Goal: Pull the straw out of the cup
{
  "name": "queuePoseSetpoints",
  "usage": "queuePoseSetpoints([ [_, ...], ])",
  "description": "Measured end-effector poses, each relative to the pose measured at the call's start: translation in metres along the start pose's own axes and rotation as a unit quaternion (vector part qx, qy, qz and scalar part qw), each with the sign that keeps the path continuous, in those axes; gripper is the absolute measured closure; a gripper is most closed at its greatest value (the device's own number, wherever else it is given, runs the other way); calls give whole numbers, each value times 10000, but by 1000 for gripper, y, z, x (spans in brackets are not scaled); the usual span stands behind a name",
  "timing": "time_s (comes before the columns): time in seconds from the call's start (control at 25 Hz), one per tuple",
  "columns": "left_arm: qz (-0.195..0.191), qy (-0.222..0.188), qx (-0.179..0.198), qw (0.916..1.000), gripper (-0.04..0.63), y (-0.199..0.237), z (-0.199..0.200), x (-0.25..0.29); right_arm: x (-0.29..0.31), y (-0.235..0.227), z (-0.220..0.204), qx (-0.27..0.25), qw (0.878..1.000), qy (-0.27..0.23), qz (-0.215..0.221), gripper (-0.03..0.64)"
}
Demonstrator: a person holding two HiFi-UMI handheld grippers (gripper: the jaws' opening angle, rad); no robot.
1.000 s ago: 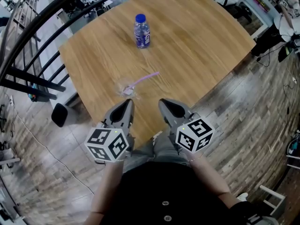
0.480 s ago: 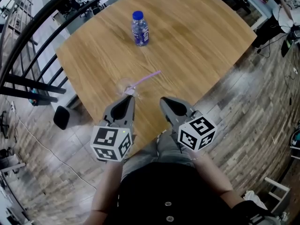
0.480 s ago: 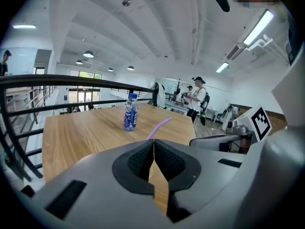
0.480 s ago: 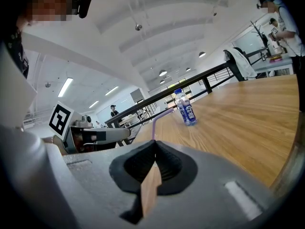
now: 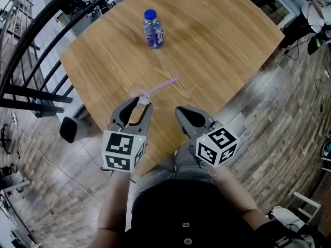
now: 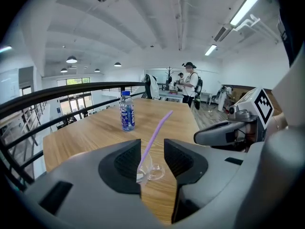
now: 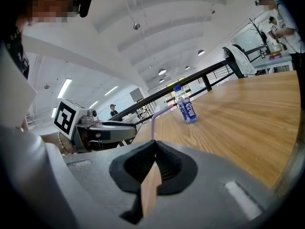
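Purple straw; bottle label illegible

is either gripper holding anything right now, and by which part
Nothing is held. The left gripper has just been opening its jaws, with the cup and straw in line between them but ungripped. The right gripper is shut and empty.

Wooden table, plank floor

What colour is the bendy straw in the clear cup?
Light purple. The thin light-purple plastic straw shows best in the left gripper view.
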State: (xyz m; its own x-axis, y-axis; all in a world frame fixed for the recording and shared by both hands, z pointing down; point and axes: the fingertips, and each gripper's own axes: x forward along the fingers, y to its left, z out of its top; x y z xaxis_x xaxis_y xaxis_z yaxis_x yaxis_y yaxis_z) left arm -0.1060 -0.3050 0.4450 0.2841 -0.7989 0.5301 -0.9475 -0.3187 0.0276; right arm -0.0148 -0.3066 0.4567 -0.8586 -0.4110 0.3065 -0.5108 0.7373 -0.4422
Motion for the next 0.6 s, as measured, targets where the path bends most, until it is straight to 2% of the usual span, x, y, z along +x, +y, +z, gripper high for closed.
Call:
queuePoseSetpoints([
  [0.32,-258,406,968,9941,445,-2,-2,21,1,-2,-1,145,9999,-26,-43,618],
  [0.6,-412,588,1042,9920,445,2,-5,39,1,-9,-6,264,9996,17,-139,618],
])
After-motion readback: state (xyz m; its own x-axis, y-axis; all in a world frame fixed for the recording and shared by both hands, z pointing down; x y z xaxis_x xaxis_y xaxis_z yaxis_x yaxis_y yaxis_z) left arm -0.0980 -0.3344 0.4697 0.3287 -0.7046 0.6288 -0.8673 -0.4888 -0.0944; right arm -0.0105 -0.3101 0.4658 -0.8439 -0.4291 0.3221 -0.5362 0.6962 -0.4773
